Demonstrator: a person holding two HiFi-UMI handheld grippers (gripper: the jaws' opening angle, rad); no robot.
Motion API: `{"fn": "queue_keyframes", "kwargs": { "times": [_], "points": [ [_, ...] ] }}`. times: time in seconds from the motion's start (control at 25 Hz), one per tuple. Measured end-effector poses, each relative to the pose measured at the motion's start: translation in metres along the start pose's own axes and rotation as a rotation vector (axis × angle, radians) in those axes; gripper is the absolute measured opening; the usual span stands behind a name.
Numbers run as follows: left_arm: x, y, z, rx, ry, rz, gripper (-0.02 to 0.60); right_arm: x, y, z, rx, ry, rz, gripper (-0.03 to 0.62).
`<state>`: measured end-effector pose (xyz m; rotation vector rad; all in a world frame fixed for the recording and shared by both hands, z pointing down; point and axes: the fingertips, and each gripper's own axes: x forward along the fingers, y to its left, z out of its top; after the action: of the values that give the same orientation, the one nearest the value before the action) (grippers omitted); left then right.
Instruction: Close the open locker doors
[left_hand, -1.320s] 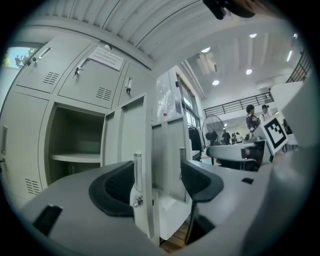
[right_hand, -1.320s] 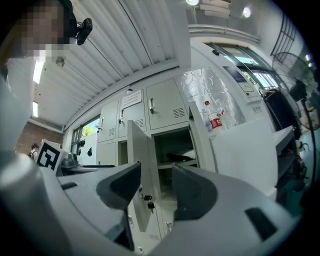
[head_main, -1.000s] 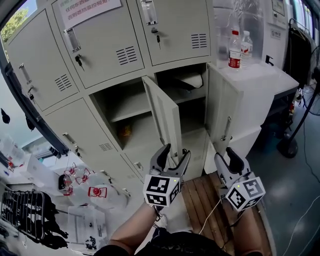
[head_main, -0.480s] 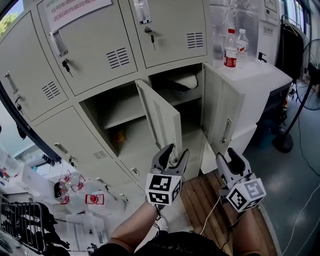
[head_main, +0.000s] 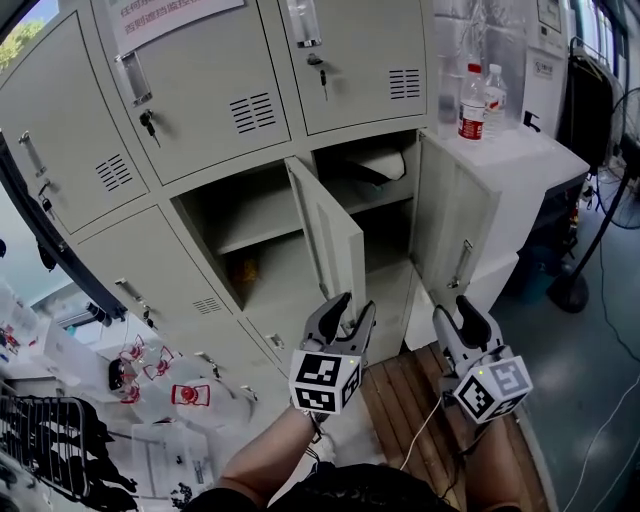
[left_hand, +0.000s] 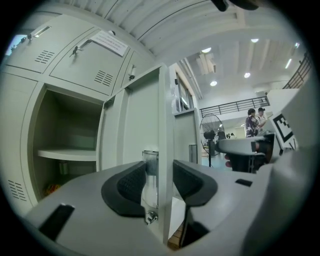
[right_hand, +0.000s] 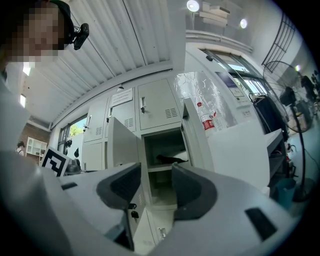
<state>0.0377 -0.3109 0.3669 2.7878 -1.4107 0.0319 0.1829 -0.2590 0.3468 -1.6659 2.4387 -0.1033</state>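
Two lower locker doors stand open. The left open door (head_main: 330, 235) juts toward me, and my left gripper (head_main: 350, 310) straddles its lower free edge. In the left gripper view the door edge (left_hand: 166, 150) and its handle (left_hand: 150, 170) fill the gap of the left gripper (left_hand: 159, 182); the jaws are closing and the pads meet both sides. The right open door (head_main: 455, 235) hangs wide. My right gripper (head_main: 457, 318) is below it, open with nothing held. The right gripper (right_hand: 156, 187) looks into the right compartment (right_hand: 162, 150).
Two bottles (head_main: 472, 100) stand on a white cabinet (head_main: 520, 160) right of the lockers. A fan stand (head_main: 570, 290) is at the far right. Wooden slats (head_main: 400, 400) lie underfoot. Bags and clutter (head_main: 150, 385) cover the floor at left. A dark object (head_main: 365, 175) lies in the right compartment.
My left gripper's jaws have narrowed around the left door's edge. Both grippers have stayed almost where they were; the head view shifted slightly.
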Motion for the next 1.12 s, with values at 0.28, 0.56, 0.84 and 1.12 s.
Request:
{"fn": "queue_keyframes", "kwargs": {
  "times": [0.28, 0.56, 0.84, 1.12],
  "points": [
    [-0.028, 0.017, 0.001, 0.0, -0.013, 0.061, 0.143, 0.013, 0.021, -0.007, 0.017, 0.021, 0.064, 0.181],
    [-0.062, 0.047, 0.001, -0.002, -0.032, 0.167, 0.104, 0.031, 0.048, -0.014, 0.023, 0.028, 0.133, 0.181],
    [-0.084, 0.078, 0.0, -0.007, -0.036, 0.241, 0.094, 0.051, 0.072, -0.022, 0.029, 0.04, 0.187, 0.181],
    [-0.099, 0.104, 0.0, -0.007, -0.041, 0.296, 0.091, 0.068, 0.085, -0.021, 0.032, 0.037, 0.214, 0.181]
  ]
}}
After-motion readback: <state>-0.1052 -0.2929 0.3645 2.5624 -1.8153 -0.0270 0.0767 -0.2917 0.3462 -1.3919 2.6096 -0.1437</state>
